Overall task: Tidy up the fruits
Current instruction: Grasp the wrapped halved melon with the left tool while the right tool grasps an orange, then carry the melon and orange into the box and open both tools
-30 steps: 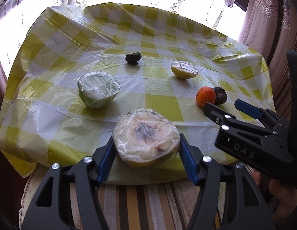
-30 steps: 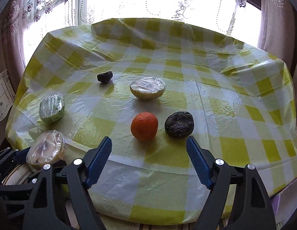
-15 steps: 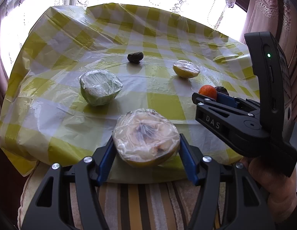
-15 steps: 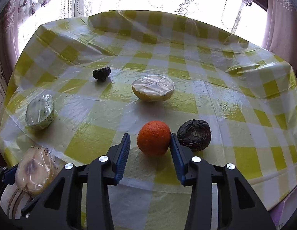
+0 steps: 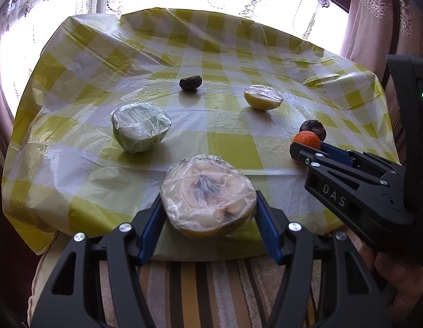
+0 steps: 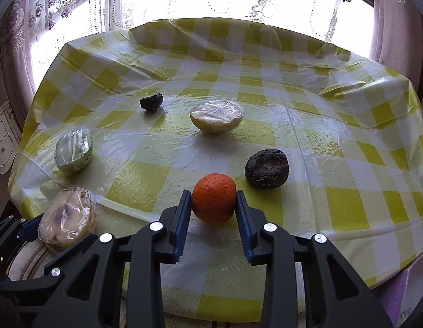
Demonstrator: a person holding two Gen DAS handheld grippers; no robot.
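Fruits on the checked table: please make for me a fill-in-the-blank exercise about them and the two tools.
1. The right tool is shut on the ____.
2. The left tool holds a cut fruit wrapped in clear ____.
3. Just beside the orange lies a wrinkled fruit of ____ colour.
4. The cloth on the table has yellow and ____ squares.

Missing words: orange; plastic film; dark; white

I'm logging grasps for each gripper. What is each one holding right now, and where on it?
Left gripper clamps the wrapped fruit half across its sides. Right gripper pinches the orange across its widest part.
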